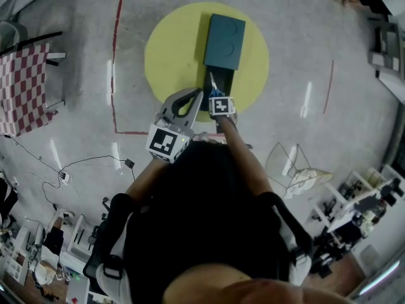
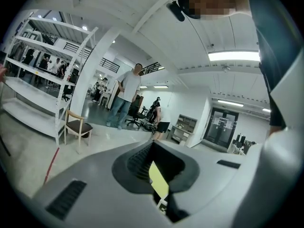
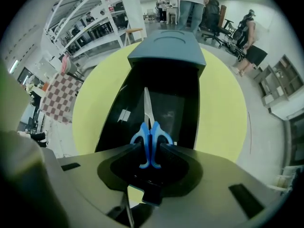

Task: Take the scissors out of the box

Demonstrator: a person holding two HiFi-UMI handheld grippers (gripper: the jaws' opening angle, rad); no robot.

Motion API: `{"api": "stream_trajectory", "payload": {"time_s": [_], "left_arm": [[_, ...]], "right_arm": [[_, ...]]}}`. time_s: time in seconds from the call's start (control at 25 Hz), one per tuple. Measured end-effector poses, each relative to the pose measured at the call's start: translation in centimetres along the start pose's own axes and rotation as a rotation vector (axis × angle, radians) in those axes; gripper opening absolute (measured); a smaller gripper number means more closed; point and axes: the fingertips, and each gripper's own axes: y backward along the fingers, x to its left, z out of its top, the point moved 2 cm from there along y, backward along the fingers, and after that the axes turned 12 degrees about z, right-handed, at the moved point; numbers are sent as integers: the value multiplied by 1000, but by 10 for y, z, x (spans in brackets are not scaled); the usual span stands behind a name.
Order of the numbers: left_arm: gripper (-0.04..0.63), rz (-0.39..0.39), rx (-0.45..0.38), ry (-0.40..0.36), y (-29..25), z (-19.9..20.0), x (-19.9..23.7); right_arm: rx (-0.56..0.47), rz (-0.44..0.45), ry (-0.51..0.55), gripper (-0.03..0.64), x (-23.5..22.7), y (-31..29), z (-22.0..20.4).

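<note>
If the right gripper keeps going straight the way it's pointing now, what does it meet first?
The blue scissors: their handles sit between the right gripper's open jaws. Just beyond them lies the dark floor of the open box, though depth is unclear.

It's a lab hall (shelving (image 2: pixel 28 87), office chairs (image 2: pixel 136 118))
</note>
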Motion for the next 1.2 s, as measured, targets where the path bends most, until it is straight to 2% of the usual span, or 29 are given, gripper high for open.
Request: {"api": "stream_trajectory", "payload": {"time_s": [0.04,0.08,0.16,0.2,0.28,0.36,0.44,0.6,0.68,0.76,0.84,0.96,1.0,1.08,1.2], "left_arm": [[-9,0,4,1,-1,0,1],[-9,1,6,2,-2,-1,3],[-8,1,6,5,-3,-2,6],[-9,1,4,6,-3,-3,7],[-8,6,4,8,-1,-4,7],[-9,13,9,11,1,-6,7],[-9,17,9,12,4,-7,8],[-9,23,6,12,10,-11,6],[-9,27,6,8,15,-13,3],[-9,31,2,2,19,-15,-1],[-9,34,-1,2,23,-16,-6],[-9,35,-9,-6,31,-20,-15],[-9,35,-13,-9,33,-21,-20],[-9,36,-21,-14,38,-23,-30],[-9,39,-36,-24,48,-26,-48]], "right_arm": [[-4,12,5,103,3,-3,4],[19,-40,20,103,-4,-1,5],[92,-222,58,103,-28,10,1],[104,-267,69,103,-34,11,0],[103,-287,74,103,-36,12,1],[87,-241,65,103,-30,9,1],[53,-139,44,101,-15,-1,3],[27,-98,37,83,-11,-3,3],[-7,-20,21,81,1,-9,3],[-13,17,-1,81,6,-9,-3],[-31,19,6,80,7,-4,-3],[0,-137,42,80,-17,19,-12],[-22,-135,53,80,-16,22,-11],[-91,-71,69,80,-6,26,-7],[-145,-48,86,80,-4,39,-11]]}}
